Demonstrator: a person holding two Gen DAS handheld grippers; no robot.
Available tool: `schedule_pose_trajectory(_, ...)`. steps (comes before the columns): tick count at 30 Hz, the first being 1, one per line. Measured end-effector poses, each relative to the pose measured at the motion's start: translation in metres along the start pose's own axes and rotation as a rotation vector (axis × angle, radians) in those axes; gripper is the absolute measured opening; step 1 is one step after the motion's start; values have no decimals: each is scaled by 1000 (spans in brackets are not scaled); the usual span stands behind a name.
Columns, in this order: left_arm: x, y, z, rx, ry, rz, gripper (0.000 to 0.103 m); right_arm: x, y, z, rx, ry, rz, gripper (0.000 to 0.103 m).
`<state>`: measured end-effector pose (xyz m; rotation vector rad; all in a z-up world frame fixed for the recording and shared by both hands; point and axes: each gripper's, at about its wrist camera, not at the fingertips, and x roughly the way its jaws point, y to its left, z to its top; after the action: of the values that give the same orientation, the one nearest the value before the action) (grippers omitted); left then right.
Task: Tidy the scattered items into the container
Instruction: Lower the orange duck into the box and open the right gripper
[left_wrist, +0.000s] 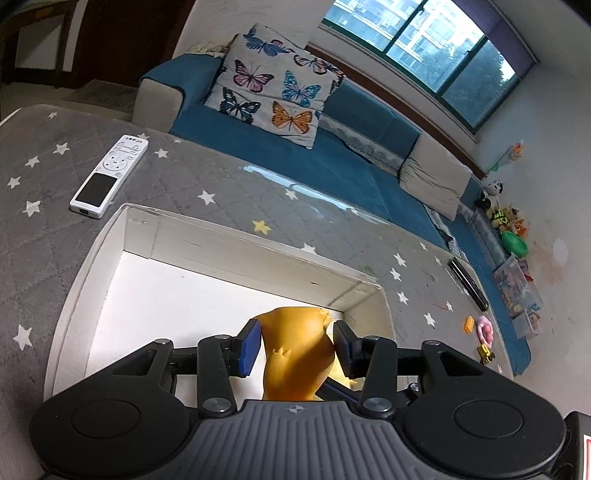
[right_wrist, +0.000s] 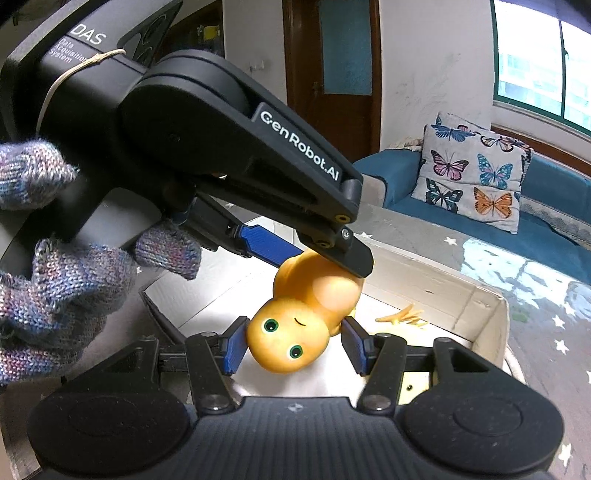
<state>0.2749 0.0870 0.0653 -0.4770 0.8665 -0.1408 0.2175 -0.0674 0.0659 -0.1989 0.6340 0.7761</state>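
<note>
An orange rubber toy with green eyes (right_wrist: 288, 343) hangs over the open white cardboard box (left_wrist: 236, 236). My left gripper (left_wrist: 295, 326) is shut on the toy's body (left_wrist: 299, 354), blue pads pressing on both sides. In the right wrist view the left gripper (right_wrist: 328, 264) comes in from the upper left, held by a gloved hand (right_wrist: 55, 277). My right gripper (right_wrist: 294, 326) is shut on the toy's head, which points toward the camera. The toy's thin orange feet (right_wrist: 402, 315) trail toward the box wall (right_wrist: 443, 291).
A white remote (left_wrist: 109, 177) lies on the grey star-patterned cover left of the box. A black remote (left_wrist: 467, 282), a pink ring (left_wrist: 484, 328) and a small yellow car (left_wrist: 485, 354) lie to the right. A pale yellow toy (right_wrist: 408, 387) sits inside the box. The blue sofa with a butterfly pillow (left_wrist: 277, 85) stands behind.
</note>
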Motion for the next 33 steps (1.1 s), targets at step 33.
schedule_pose_trajectory(33,1,15,-13,-1,4,-1,35,15,-2,-6,12,41,-15,58)
